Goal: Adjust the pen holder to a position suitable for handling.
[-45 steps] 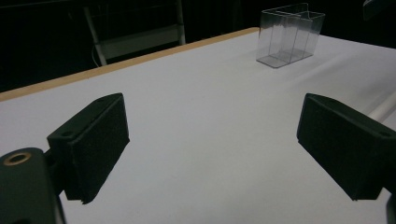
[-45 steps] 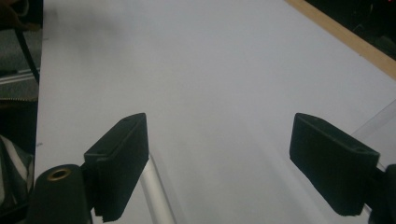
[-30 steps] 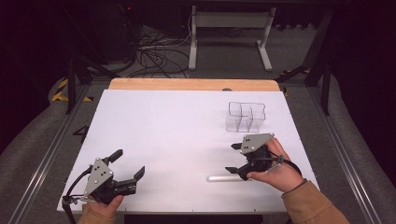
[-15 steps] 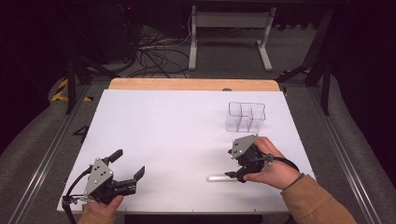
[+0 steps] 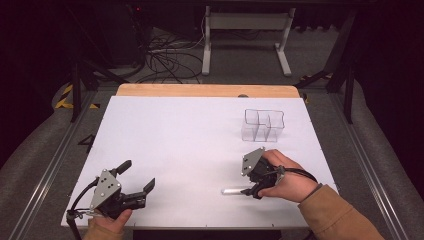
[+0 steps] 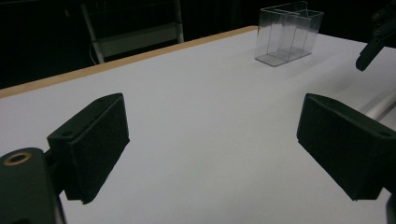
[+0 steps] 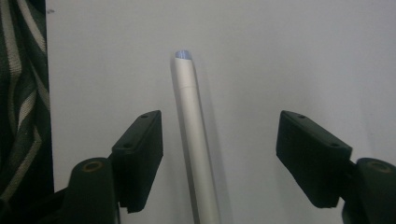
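1. We note the silver tube point(image 7: 194, 140) lying flat on the white counter point(image 5: 190, 145), near its front right.
2. Right hand-held gripper point(image 7: 219, 158) straddles it; jaws just been closing, pads not touching.
3. Left hand-held gripper point(image 6: 212, 140) gapes wide, holding nothing.

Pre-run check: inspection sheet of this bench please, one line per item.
Surface: white tabletop, wooden strip at far edge, flat and unmarked.
Job's things: silver pen lying flat near the front right; clear divided box upright, farther back on the right.
Clutter: nothing seen.
Grippers: right claw open, jaws have just been closing, pen between them, pads not touching it; left claw open, nothing between the jaws, at front left.
Cables: one trailing from each claw; a tangle on the floor behind the table.
Surroundings: dark room, white frame legs beyond the table, metal rails along both sides.
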{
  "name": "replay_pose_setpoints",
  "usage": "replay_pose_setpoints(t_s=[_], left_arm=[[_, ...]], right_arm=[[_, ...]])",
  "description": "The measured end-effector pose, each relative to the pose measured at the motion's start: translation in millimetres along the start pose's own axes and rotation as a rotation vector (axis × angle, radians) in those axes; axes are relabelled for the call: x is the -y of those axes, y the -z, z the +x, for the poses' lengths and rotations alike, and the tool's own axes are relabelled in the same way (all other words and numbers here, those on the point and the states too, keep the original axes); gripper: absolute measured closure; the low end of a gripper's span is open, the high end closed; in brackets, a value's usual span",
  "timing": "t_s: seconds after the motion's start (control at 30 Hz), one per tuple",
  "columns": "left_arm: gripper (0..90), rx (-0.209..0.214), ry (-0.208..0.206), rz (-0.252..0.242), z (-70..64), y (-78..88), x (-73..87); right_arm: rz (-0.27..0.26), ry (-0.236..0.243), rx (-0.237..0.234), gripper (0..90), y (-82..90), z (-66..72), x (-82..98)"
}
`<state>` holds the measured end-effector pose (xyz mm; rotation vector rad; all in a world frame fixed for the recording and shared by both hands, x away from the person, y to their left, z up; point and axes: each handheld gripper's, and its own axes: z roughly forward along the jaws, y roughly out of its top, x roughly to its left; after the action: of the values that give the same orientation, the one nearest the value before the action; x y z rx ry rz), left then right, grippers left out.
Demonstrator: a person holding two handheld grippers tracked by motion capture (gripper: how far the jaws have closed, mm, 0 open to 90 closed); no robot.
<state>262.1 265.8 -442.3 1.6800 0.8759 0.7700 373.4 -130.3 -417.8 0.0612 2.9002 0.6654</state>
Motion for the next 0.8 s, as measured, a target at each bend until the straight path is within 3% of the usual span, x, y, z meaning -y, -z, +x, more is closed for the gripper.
replay_pose_setpoints(t_s=[0.1,0.17,0.33,0.5,0.8], left_arm=[[10.0,0.0,0.0,0.0,0.1,0.0,0.0],[10.0,0.0,0.001,0.0,0.2,0.0,0.2],[10.1,0.0,0.004,0.001,0.4,0.6,0.6],[10.0,-0.007,0.006,0.001,0.6,2.6,1.3],[10.1,-0.019,0.011,0.002,1.0,6.9,3.0]], right_arm=[[-0.004,0.001,-0.015,36.9,-1.2,-0.1,-0.7],[-0.021,0.032,-0.031,38.1,-3.6,-0.4,-2.5],[0.03,0.01,-0.05,47.1,-6.4,2.1,-5.2],[0.101,0.054,-0.056,50.9,-15.2,2.2,-9.7],[0.162,0.106,-0.078,59.6,-23.1,2.5,-13.7]])
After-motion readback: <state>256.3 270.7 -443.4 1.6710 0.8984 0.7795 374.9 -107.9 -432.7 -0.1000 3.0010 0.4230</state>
